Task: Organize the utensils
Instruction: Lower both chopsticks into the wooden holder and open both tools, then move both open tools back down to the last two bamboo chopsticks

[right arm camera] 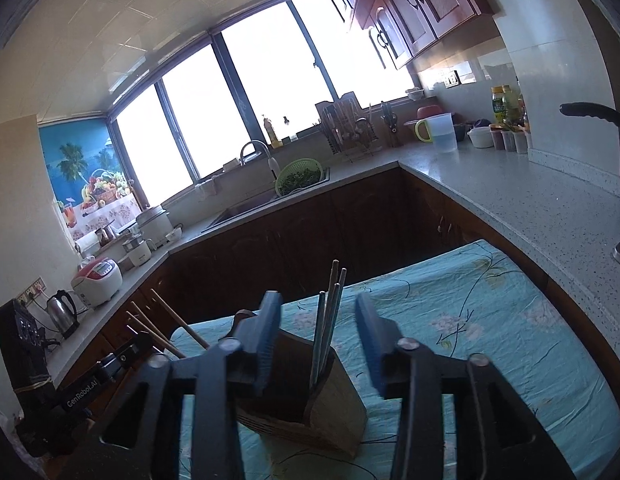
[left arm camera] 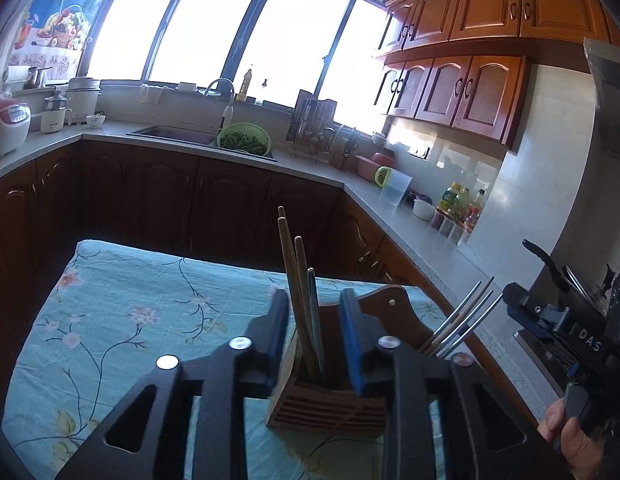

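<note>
Hovering our left tongs point(left arm camera: 315, 336) and right tongs point(right arm camera: 319, 342), both released, around wooden chopstick holder point(right arm camera: 330, 408) at lower centre.

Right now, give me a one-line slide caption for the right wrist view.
Open right gripper poised over metal chopsticks standing in a wooden utensil holder on a floral tablecloth.

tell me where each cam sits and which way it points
Left wrist: on the left gripper, open, facing the wooden holder, sink and window; right gripper at right edge.
Right wrist: on the right gripper, open, facing the same holder; left gripper lower left.
Shared: holder, chopsticks, floral cloth.
</note>
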Tool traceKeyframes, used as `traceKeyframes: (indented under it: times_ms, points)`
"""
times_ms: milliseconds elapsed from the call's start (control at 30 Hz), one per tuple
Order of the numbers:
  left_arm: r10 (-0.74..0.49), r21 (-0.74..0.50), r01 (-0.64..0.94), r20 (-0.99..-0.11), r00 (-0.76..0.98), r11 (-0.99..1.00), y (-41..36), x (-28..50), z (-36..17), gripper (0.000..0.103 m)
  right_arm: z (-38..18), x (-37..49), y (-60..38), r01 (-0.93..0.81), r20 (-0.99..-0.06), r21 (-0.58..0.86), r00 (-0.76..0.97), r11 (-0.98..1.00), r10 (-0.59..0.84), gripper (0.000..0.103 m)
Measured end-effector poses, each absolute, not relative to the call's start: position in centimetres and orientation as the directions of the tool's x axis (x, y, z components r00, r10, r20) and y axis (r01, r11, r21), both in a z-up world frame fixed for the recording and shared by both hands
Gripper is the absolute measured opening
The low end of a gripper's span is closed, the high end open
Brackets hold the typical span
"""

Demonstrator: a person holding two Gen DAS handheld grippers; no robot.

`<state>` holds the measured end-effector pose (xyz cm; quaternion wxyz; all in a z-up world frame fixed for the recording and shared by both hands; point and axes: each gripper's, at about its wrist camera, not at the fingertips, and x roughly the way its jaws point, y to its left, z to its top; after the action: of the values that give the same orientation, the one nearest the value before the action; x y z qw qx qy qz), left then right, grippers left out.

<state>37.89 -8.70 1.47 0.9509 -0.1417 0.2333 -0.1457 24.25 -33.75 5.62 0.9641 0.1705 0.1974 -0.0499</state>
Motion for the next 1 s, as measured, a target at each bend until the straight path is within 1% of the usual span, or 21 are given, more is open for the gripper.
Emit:
traceKeyframes:
  times_ms: [33, 67, 100, 133, 167, 200, 367, 533, 667, 867, 1000]
  points:
    - [-0.337, -0.341, 0.205, -0.392, 0.856, 0.918, -8.4, 37.5, 1.5, 0.048, 6.0, 23.7, -33.8, 0.162, -0.380, 0.315, 0.924, 0.935, -0.032, 0.072]
    - [-0.332, -0.343, 0.200, -0.385, 0.861, 0.918, -8.2, 37.1, 1.6, 0.052, 6.3, 23.2, -33.8, 0.157, -0.365, 0.321, 0.930, 0.934, -0.031, 0.077]
    - [-0.323, -0.342, 0.190, -0.390, 0.862, 0.920, -8.1, 36.7, 1.7, 0.062, 6.6, 22.7, -33.9, 0.148, -0.353, 0.332, 0.935, 0.931, -0.023, 0.081]
    - [-0.309, -0.340, 0.174, -0.397, 0.864, 0.924, -7.8, 36.4, 1.8, 0.070, 6.9, 22.2, -34.0, 0.134, -0.344, 0.348, 0.939, 0.928, -0.007, 0.093]
    - [-0.294, -0.340, 0.158, -0.399, 0.868, 0.927, -7.6, 35.9, 1.8, 0.081, 7.0, 21.8, -34.2, 0.130, -0.340, 0.361, 0.940, 0.923, 0.001, 0.097]
    - [-0.284, -0.342, 0.148, -0.393, 0.874, 0.928, -7.2, 35.3, 1.8, 0.082, 7.2, 21.3, -34.2, 0.131, -0.337, 0.367, 0.942, 0.921, 0.000, 0.101]
    - [-0.277, -0.333, 0.142, -0.402, 0.873, 0.932, -6.5, 31.9, 1.3, 0.085, 6.6, 18.1, -34.0, 0.145, -0.349, 0.351, 0.937, 0.925, -0.015, 0.101]
    - [-0.261, -0.299, 0.136, -0.430, 0.864, 0.944, -6.4, 28.2, 0.4, 0.086, 5.0, 14.9, -33.6, 0.169, -0.393, 0.345, 0.919, 0.923, -0.021, 0.101]
    - [-0.266, -0.293, 0.136, -0.469, 0.842, 0.946, -6.2, 25.8, -0.2, 0.086, 3.5, 12.3, -33.4, 0.195, -0.434, 0.340, 0.900, 0.920, -0.031, 0.101]
    - [-0.272, -0.283, 0.130, -0.549, 0.790, 0.950, -6.6, 23.1, -1.0, 0.086, 1.3, 8.9, -33.1, 0.240, -0.497, 0.335, 0.867, 0.911, -0.045, 0.101]
    - [-0.308, -0.286, 0.160, -0.610, 0.730, 0.945, -7.8, 22.1, -1.7, 0.086, -0.3, 7.2, -33.0, 0.263, -0.536, 0.323, 0.843, 0.909, -0.054, 0.101]
